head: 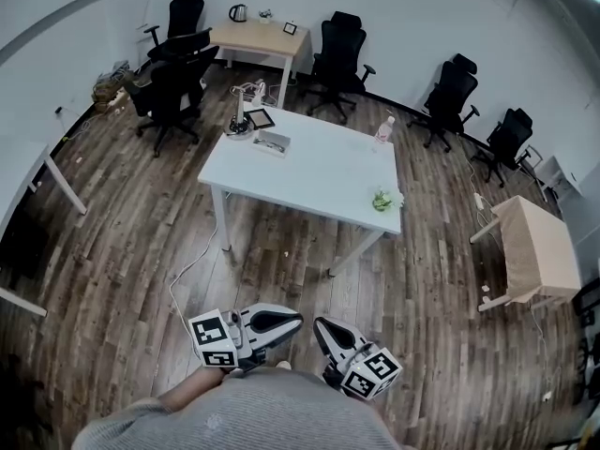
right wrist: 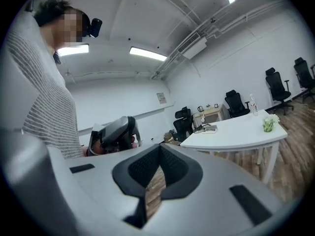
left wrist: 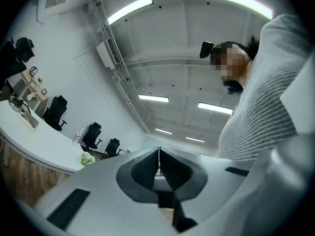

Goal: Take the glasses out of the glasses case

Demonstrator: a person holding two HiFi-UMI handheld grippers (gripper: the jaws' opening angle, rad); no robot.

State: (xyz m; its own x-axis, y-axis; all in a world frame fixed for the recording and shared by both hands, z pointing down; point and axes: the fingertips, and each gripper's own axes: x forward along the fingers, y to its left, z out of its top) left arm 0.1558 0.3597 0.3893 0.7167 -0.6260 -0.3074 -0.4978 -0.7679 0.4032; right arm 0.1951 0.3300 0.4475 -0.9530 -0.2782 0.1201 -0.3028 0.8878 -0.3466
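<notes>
A white table [head: 309, 172] stands in the middle of the room, about two steps ahead of me. Near its far left corner lies a small pale oblong box [head: 272, 142], possibly the glasses case; no glasses can be made out at this distance. The box also shows in the right gripper view [right wrist: 209, 129]. Both grippers are held low against the person's body, far from the table. My left gripper [head: 292, 321] [left wrist: 159, 149] is shut and empty. Beside it, my right gripper [head: 320, 325] [right wrist: 159, 146] is shut with nothing in it.
On the table are also a dark tablet [head: 259, 117], a clear bottle [head: 383, 131] and a small green plant [head: 382, 200]. Black office chairs [head: 339, 54] ring the room. A wooden desk [head: 258, 37] stands at the back, another small table [head: 539, 251] at right. A cable [head: 187, 270] trails on the floor.
</notes>
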